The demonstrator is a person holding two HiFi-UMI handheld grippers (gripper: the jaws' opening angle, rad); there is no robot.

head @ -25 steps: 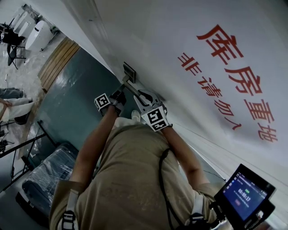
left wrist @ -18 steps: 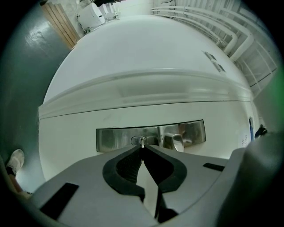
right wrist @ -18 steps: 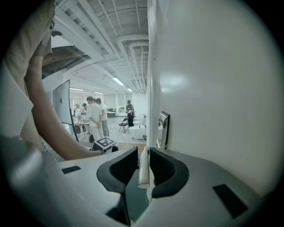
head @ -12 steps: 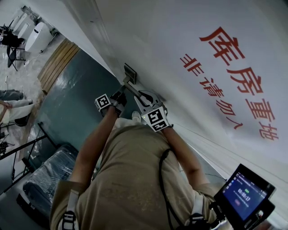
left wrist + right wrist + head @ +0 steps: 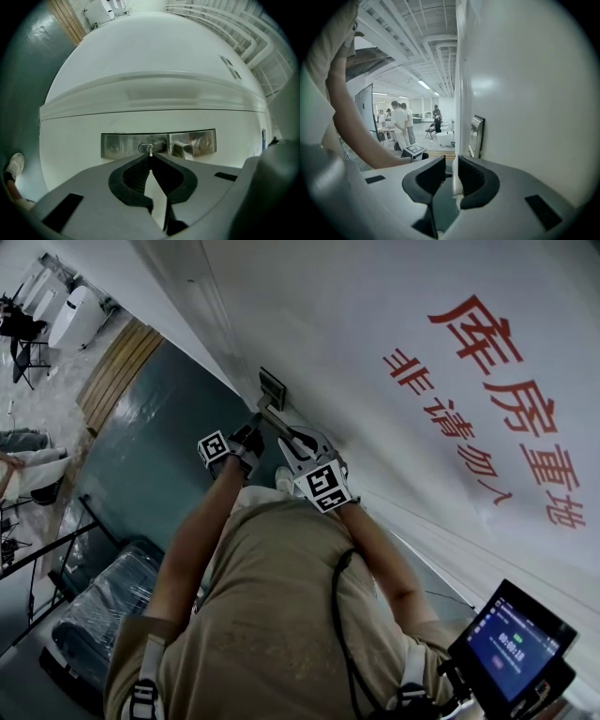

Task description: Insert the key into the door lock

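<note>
The white door (image 5: pixel 375 381) carries a metal lock plate (image 5: pixel 117 144) with a keyhole and a lever handle (image 5: pixel 183 149). My left gripper (image 5: pixel 149 154) is shut on a small silver key (image 5: pixel 150 151). The key's tip sits at the keyhole, and I cannot tell how deep it goes. In the head view the left gripper (image 5: pixel 255 427) points level at the door just below the lock plate (image 5: pixel 272 388). My right gripper (image 5: pixel 292 442) is beside it, shut on the end of the handle (image 5: pixel 272 420). In the right gripper view a pale bar, the handle's end (image 5: pixel 456 180), lies between the right gripper's pads (image 5: pixel 453 180).
Red characters (image 5: pixel 506 409) are printed on the door. A handheld screen (image 5: pixel 511 643) hangs at the lower right. A dark case (image 5: pixel 103 606) lies on the green floor at left. Several people (image 5: pixel 401 124) stand far off in the hall. A shoe (image 5: pixel 14 166) shows low left.
</note>
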